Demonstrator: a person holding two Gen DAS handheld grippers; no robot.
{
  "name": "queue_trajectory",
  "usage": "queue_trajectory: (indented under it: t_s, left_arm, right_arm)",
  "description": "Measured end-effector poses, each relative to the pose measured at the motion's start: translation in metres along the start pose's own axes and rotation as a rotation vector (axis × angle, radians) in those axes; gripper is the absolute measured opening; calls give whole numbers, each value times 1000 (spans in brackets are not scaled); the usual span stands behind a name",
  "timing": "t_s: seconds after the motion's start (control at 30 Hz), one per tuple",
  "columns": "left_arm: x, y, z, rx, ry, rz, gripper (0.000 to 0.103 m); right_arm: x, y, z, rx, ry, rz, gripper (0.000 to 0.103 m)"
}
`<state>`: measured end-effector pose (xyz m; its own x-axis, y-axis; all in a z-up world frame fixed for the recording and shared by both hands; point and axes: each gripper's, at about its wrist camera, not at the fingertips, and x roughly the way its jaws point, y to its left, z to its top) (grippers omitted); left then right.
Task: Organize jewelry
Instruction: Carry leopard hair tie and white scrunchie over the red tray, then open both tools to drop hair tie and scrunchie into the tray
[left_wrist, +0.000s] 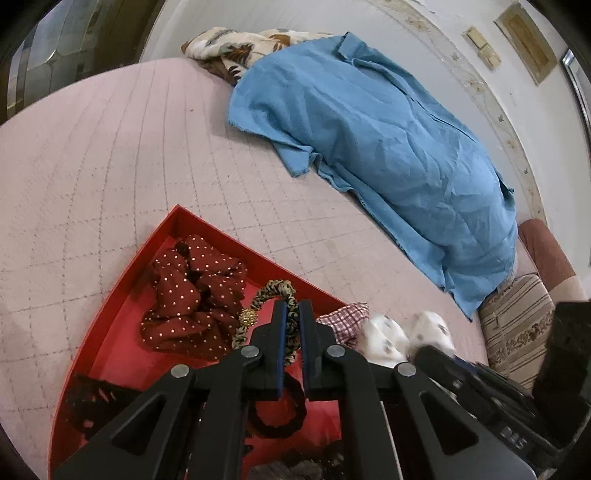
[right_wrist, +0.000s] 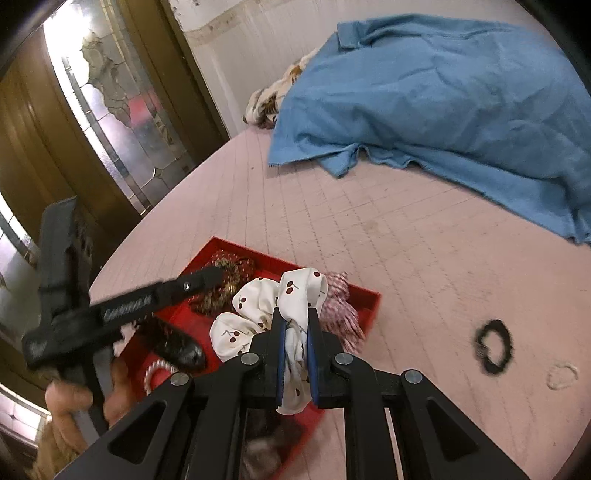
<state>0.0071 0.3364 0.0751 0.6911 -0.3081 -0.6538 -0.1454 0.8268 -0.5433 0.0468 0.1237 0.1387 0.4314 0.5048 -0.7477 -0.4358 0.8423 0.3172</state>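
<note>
Two grippers sit over the near part of your pink quilted bedspread (left_wrist: 110, 155), both clamped on hair ties.

Largest item: blue shirt (left_wrist: 369, 147), spread along the far right of the bed, long axis running far-left to near-right, collar at the far end. A floral cloth (left_wrist: 229, 48) lies bunched at its far end, partly under it.

Red tray (left_wrist: 110, 295) lies at the near left, one corner pointing away from you, toward the far side. Inside it: a dark red dotted scrunchie (left_wrist: 192, 295) in the far part, and a black hair loop (left_wrist: 277, 417) near, partly hidden by the gripper body.

Your left gripper (left_wrist: 291, 314) is pinched narrow on the leopard-print hair tie (left_wrist: 273, 291); the tie's loop arcs up and left from the fingers, gold bead low on the left side, above the tray.

Your right gripper (right_wrist: 295, 325) is pinched narrow on the white cherry-print scrunchie (right_wrist: 269, 302), which bunches to the left and far of the fingers, over the tray's right half. A red-and-white checked scrunchie (right_wrist: 340, 310) lies just right of it, at the tray's right edge.

Obstructions: the left gripper body crosses the right wrist view, covering part of the tray.

Smallest: a black ring-shaped tie (right_wrist: 495, 345) on the bedspread, well right of the tray; a pale loop (right_wrist: 563, 374) just right and near of it.
</note>
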Motion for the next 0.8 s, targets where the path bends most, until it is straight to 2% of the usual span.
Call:
queue_trajectory:
  t_s: [0.33, 0.43, 0.5, 0.57, 0.63, 0.7, 0.8]
  left_arm:
    - [7, 14, 1, -49, -3, 2, 7]
    - [7, 18, 0, -70, 7, -20, 18]
    - [4, 20, -1, -85, 2, -37, 34]
    - [0, 20, -1, -98, -13, -59, 43]
    - [-5, 21, 0, -104, -27, -78, 47]
    - [-8, 21, 0, -108, -37, -93, 52]
    - [-14, 19, 0, -94, -59, -85, 53]
  right_arm:
    - [62, -2, 12, 22, 76, -21, 11]
    - [69, 0, 11, 16, 88, -32, 13]
    - [70, 0, 10, 18, 89, -34, 13]
    - [70, 0, 11, 19, 89, -35, 18]
    - [68, 0, 11, 18, 88, -37, 26]
    - [65, 1, 11, 16, 82, -40, 28]
    - [60, 2, 11, 11, 75, -45, 31]
